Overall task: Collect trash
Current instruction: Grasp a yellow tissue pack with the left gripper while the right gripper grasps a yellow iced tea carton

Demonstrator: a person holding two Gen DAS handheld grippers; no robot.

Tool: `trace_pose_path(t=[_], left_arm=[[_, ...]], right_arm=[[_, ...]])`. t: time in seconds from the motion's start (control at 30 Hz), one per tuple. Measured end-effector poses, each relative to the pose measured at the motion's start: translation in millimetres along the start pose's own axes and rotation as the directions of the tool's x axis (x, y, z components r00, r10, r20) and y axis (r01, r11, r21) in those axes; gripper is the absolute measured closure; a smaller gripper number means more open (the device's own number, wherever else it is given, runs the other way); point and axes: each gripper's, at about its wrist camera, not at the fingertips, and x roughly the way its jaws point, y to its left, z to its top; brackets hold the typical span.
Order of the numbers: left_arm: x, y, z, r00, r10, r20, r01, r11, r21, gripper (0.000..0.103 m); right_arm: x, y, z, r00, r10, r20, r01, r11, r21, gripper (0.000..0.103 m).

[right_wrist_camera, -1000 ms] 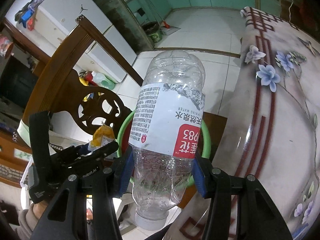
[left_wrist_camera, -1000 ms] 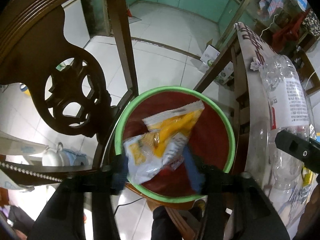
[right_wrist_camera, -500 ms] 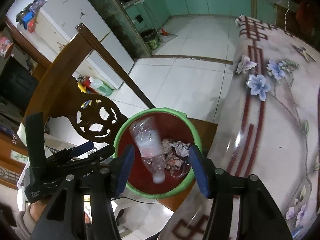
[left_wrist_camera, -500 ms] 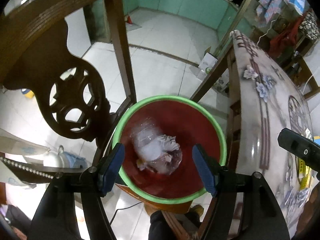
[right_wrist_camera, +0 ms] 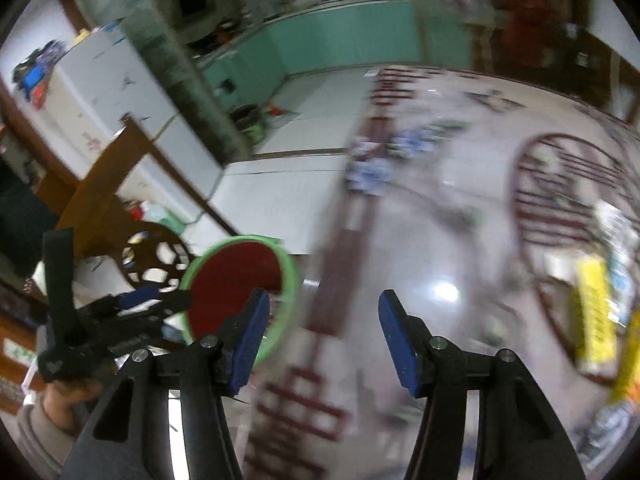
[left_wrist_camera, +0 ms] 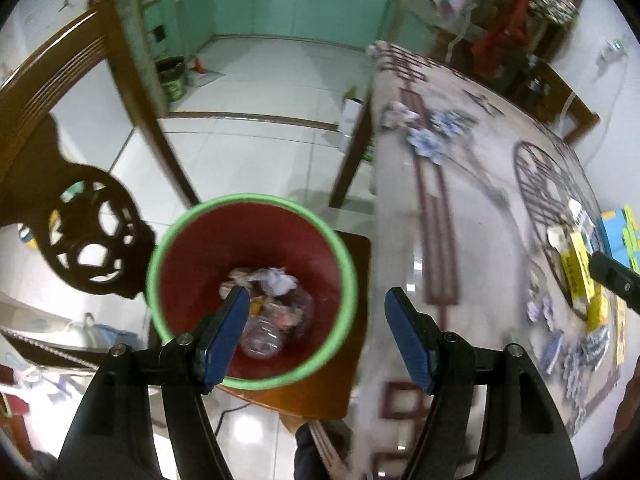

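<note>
Left gripper (left_wrist_camera: 314, 334) released, jaws just opened wider, nothing between; snack wrapper gone from grip. Right gripper (right_wrist_camera: 320, 336) released too, bottle gone. Bottle (left_wrist_camera: 266, 334) now lies in red bin (left_wrist_camera: 340, 240) among crumpled trash, beneath left gripper. Right wrist view: bin interior hidden, surface (right_wrist_camera: 460, 240) blurred, yellow packets (right_wrist_camera: 596, 312) right.

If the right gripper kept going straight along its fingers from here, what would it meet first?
Most likely the patterned tabletop: the open, empty right gripper points down over it, with the bin off to its left. The picture is blurred, so depth is uncertain.
</note>
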Motion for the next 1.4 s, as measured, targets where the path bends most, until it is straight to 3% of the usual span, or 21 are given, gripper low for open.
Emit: trace_pose_path(t=[0.17, 0.3, 0.5, 0.63, 0.8, 0.93, 1.0, 1.23, 1.3, 1.33, 1.4], left_arm=[[1.5, -50.3, -8.2, 1.0, -0.012, -0.008, 0.013, 0.999, 0.035, 0.034], [-1.2, -93.5, -19.1, 1.0, -0.022, -0.015, 0.023, 0.998, 0.055, 0.034], [2.0, -159.9, -29.4, 0.999, -0.042, -0.029, 0.044, 0.996, 0.08, 0.03], [2.3, -213.5, -33.4, 0.998, -0.055, -0.026, 0.058, 0.988, 0.142, 0.03], [4.7, -277.0, -31.7, 0.992, -0.121, -0.036, 0.126, 0.974, 0.189, 0.026], [26.2, -318.3, -25.3, 0.989, -0.131, -0.07, 0.143, 0.968, 0.205, 0.025], [39.6, -333.5, -22.0, 0.986, -0.137, -0.097, 0.154, 0.97, 0.19, 0.025], [85.3, -373.2, -17.8, 0.978, -0.126, -0.168, 0.155, 0.973, 0.169, 0.026], [93.6, -376.3, -18.5, 0.97, -0.141, -0.199, 0.173, 0.973, 0.151, 0.039], [95.8, -376.2, -19.3, 0.966, -0.152, -0.207, 0.184, 0.972, 0.146, 0.058], [99.2, -374.5, -21.9, 0.96, -0.167, -0.225, 0.201, 0.97, 0.136, 0.062]], right_arm=[[-44.6, -86.1, -18.0, 0.989, -0.144, 0.027, 0.14, 0.985, 0.102, 0.043], [-77.9, -174.1, -34.6, 0.957, -0.29, 0.023, 0.279, 0.938, 0.206, 0.04], [-100.4, -275.2, -65.4, 0.93, -0.365, -0.035, 0.357, 0.879, 0.315, 0.04], [-92.9, -321.4, -82.1, 0.93, -0.359, -0.078, 0.363, 0.866, 0.343, 0.04], [-72.6, -353.2, -98.5, 0.933, -0.338, -0.128, 0.36, 0.845, 0.395, 0.039], [-51.4, -386.7, -109.1, 0.967, -0.199, -0.16, 0.253, 0.829, 0.499, 0.036], [-50.7, -385.2, -106.1, 0.963, -0.224, -0.147, 0.267, 0.843, 0.467, 0.036], [-58.1, -391.8, -101.7, 0.983, -0.165, -0.085, 0.185, 0.871, 0.455, 0.04], [-68.4, -391.9, -97.7, 0.983, -0.172, -0.061, 0.181, 0.874, 0.45, 0.04], [-73.9, -391.3, -94.9, 0.982, -0.18, -0.05, 0.183, 0.877, 0.443, 0.04], [-84.8, -388.1, -87.8, 0.98, -0.196, -0.03, 0.19, 0.884, 0.427, 0.04]])
